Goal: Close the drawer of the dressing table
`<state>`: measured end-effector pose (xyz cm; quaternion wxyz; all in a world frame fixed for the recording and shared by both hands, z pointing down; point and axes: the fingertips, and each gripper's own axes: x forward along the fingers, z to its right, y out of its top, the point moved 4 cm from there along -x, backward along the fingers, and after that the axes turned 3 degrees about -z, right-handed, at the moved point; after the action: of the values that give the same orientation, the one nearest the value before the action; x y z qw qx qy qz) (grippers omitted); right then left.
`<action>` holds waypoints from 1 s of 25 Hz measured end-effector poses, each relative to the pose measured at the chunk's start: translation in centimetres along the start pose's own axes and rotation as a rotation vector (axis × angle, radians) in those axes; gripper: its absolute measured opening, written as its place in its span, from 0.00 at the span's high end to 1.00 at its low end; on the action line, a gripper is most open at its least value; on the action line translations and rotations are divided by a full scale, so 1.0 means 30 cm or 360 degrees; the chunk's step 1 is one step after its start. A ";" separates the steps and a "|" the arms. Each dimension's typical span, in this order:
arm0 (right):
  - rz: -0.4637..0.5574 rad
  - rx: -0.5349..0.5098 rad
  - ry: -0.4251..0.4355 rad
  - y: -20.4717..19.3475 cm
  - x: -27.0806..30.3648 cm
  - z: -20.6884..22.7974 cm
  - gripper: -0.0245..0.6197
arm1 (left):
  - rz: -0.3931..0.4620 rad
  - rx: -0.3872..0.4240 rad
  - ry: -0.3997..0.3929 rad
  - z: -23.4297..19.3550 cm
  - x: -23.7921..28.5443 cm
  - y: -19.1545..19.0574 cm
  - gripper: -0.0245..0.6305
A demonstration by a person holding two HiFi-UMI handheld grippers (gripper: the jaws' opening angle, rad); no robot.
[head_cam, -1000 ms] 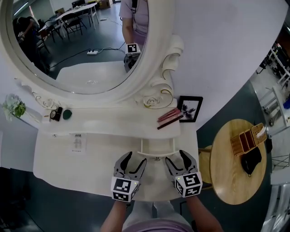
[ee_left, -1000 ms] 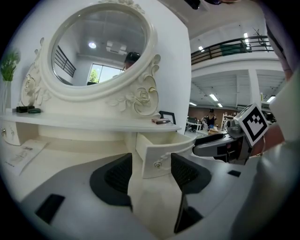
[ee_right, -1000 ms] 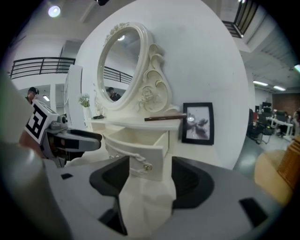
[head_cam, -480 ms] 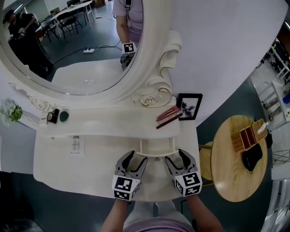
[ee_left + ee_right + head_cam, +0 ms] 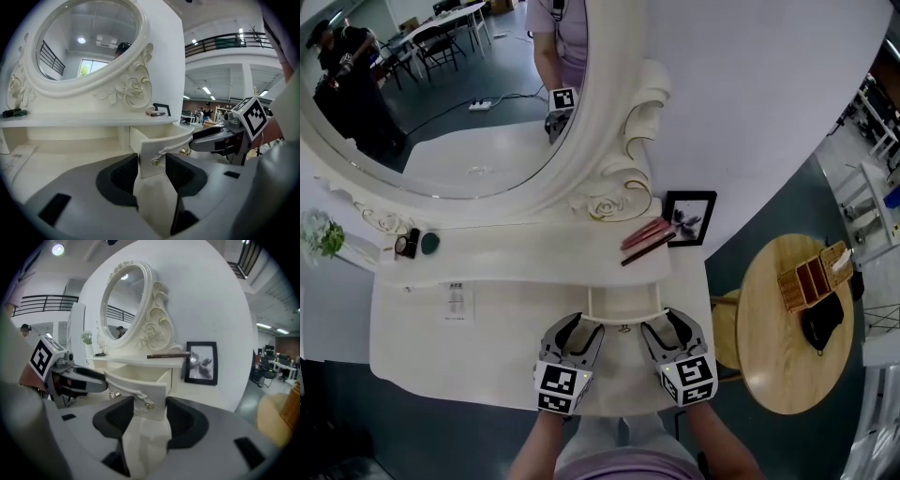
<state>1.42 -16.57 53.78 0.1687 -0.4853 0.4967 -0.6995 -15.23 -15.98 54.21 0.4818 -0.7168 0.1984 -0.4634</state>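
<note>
The white dressing table (image 5: 412,337) has a small middle drawer (image 5: 623,302) pulled out, its front carrying a metal handle (image 5: 624,328). My left gripper (image 5: 581,325) is at the left end of the drawer front and my right gripper (image 5: 661,322) at the right end. Both pairs of jaws have just been closing and still stand apart. In the left gripper view the drawer's corner (image 5: 157,145) shows just ahead of the left gripper (image 5: 151,161), and no pad presses on it. The right gripper (image 5: 150,408) likewise frames the other corner (image 5: 150,392).
A large oval mirror (image 5: 441,94) rises behind the shelf. On the shelf lie pencils (image 5: 645,239), a black photo frame (image 5: 690,217), small cosmetics (image 5: 417,244) and flowers (image 5: 319,234). A round wooden table (image 5: 769,366) with an organizer stands to the right.
Both grippers' jaws have narrowed while staying at the drawer front. The drawer looks equally far out. The head view has shifted slightly.
</note>
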 end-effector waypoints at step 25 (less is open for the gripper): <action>-0.0032 -0.0021 -0.0027 0.021 0.024 0.015 0.61 | -0.0050 -0.0003 0.0027 -0.016 0.029 0.021 0.69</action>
<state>1.31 -17.62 53.62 0.1627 -0.4972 0.4950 -0.6937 -15.09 -17.15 54.12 0.4722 -0.7162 0.1918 -0.4768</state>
